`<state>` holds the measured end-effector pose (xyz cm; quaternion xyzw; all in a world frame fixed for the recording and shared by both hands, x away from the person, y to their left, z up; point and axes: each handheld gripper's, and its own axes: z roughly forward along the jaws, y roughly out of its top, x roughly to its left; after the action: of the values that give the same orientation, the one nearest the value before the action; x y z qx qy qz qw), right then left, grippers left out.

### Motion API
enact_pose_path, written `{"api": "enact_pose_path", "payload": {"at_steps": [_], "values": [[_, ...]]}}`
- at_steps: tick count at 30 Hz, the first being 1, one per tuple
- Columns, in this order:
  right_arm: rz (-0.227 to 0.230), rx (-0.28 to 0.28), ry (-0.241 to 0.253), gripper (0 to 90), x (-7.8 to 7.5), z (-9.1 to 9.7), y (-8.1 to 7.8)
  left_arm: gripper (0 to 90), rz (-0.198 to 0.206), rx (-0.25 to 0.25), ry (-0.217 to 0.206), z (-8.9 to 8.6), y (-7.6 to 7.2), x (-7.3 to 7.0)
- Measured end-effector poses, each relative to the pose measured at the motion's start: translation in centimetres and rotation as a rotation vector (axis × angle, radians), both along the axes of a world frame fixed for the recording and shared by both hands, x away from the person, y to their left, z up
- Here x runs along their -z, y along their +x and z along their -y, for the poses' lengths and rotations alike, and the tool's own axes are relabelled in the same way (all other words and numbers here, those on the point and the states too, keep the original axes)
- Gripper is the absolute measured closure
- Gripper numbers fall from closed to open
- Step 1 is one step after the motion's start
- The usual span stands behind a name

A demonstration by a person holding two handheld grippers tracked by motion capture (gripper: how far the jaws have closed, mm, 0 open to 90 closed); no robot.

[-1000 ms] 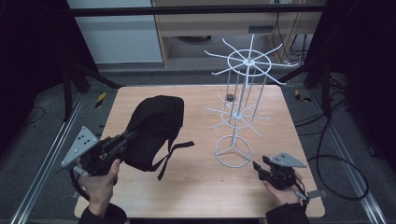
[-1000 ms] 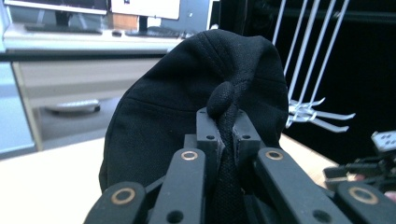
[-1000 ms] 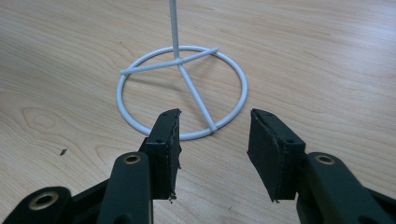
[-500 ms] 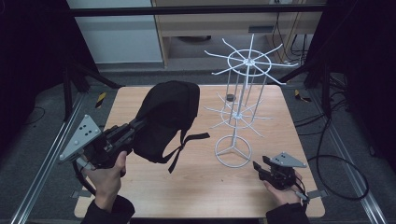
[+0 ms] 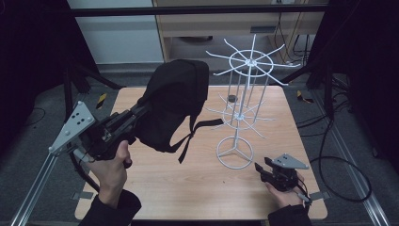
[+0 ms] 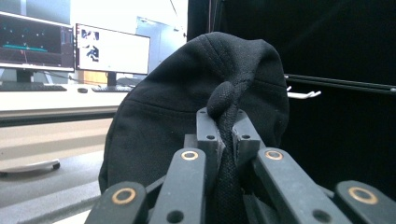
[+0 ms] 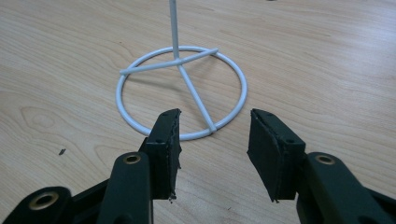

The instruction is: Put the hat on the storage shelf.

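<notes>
A black backpack [image 5: 176,101] hangs in the air above the left half of the wooden table [image 5: 188,183], its straps dangling. My left gripper [image 5: 141,109] is shut on its top strap; in the left gripper view the black strap [image 6: 227,140] is pinched between the jaws with the bag [image 6: 187,102] bulging beyond them. A white wire hook stand [image 5: 247,94] rises right of centre. My right gripper [image 5: 260,168] rests near the table's front right, open, with nothing between its pads. The stand's ring base [image 7: 181,91] lies just ahead of its jaws.
The stand's hook arms [image 5: 277,59] spread wide at two levels. A small dark object [image 5: 231,98] sits on the table behind the stand. Cables [image 5: 339,160] trail on the floor at right, and metal rails [image 5: 33,188] run along the table's left.
My left gripper has lifted the backpack off the table and carried it up and to the right, toward the stand. The right gripper has stayed put.
</notes>
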<state>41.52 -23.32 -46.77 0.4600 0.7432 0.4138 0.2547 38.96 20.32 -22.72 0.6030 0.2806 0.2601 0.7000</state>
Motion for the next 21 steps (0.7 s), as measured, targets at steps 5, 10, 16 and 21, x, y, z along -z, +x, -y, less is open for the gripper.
{"api": "enact_pose_path", "payload": {"at_steps": [5,10,16,21], "values": [[0.0,-0.002,-0.001,53.7,0.0,0.0,0.0,84.8,0.005,0.018,0.015,1.5,0.4,-0.7],[0.0,-0.001,0.0,53.7,0.0,0.0,0.0,84.7,-0.012,0.031,0.042,3.1,1.2,-0.8],[0.0,-0.004,-0.001,53.7,0.0,0.0,0.0,84.6,-0.045,0.045,0.069,4.1,2.1,-0.3],[0.002,-0.007,-0.005,53.7,0.0,0.0,0.0,84.3,-0.069,0.053,0.091,4.4,2.6,0.5]]}}
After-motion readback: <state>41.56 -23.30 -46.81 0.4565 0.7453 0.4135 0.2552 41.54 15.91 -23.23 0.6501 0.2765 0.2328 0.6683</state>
